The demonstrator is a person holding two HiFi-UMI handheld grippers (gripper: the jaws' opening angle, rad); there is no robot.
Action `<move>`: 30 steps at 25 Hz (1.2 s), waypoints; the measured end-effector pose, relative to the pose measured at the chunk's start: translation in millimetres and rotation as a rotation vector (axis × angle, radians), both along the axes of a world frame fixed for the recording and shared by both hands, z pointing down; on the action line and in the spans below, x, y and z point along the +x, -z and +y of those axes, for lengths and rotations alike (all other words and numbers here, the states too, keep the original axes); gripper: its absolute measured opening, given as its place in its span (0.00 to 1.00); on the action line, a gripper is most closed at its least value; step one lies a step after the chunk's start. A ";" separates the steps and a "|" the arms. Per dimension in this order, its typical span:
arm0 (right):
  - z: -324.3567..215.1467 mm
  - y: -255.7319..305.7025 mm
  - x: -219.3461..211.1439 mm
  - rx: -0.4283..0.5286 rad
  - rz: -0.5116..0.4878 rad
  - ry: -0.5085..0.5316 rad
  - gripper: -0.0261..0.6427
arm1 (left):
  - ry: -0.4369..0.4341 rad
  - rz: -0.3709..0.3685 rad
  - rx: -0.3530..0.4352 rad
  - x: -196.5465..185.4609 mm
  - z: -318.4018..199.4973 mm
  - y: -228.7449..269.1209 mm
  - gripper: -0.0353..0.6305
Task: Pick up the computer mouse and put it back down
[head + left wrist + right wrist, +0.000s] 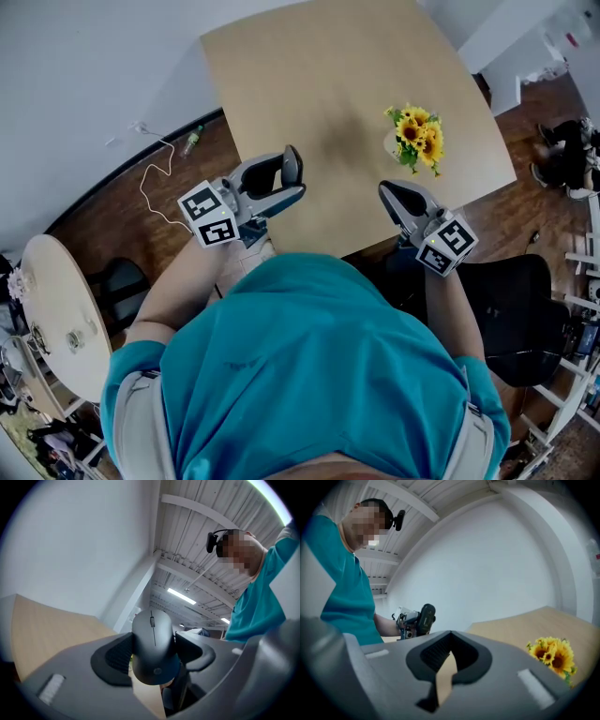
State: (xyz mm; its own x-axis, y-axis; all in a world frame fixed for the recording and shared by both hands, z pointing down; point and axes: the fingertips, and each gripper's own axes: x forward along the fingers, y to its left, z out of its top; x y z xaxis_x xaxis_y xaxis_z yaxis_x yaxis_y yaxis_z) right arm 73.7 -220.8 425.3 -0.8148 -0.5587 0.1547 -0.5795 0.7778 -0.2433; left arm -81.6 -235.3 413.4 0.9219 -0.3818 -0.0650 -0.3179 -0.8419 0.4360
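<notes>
A dark grey computer mouse [152,644] is clamped by its sides between the pads of my left gripper [153,660], lifted clear above the light wooden table [42,625]. In the head view the mouse [292,164] stands on edge at the tip of the left gripper [287,182], over the table's near edge. My right gripper [392,194] hovers to the right with its jaws together and nothing between them; in its own view its tips [449,641] meet. That view also shows the left gripper [408,621] carrying the mouse [426,616].
A small vase of sunflowers [417,138] stands on the table [328,84] near its right edge, just beyond the right gripper. A round white table [56,309] is at the left, a black chair [516,300] at the right. A cable [155,178] lies on the wooden floor.
</notes>
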 end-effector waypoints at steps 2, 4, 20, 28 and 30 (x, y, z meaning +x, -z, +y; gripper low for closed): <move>0.0 0.9 -0.4 0.001 0.000 0.000 0.04 | 0.003 -0.011 0.006 -1.0 -0.2 -0.3 0.50; -0.3 1.1 -0.8 0.000 0.001 -0.001 0.04 | 0.001 -0.015 0.005 -1.4 -0.7 -0.5 0.50; 7.2 0.6 -0.9 0.002 0.006 -0.004 0.04 | -0.001 -0.024 0.015 -1.2 4.5 1.4 0.50; 9.4 -1.5 0.0 -0.001 0.006 -0.006 0.04 | 0.004 -0.043 0.014 -1.7 4.3 -2.7 0.50; 9.8 -2.0 0.4 -0.001 0.005 -0.008 0.04 | 0.011 -0.066 0.015 -1.5 2.8 -7.0 0.50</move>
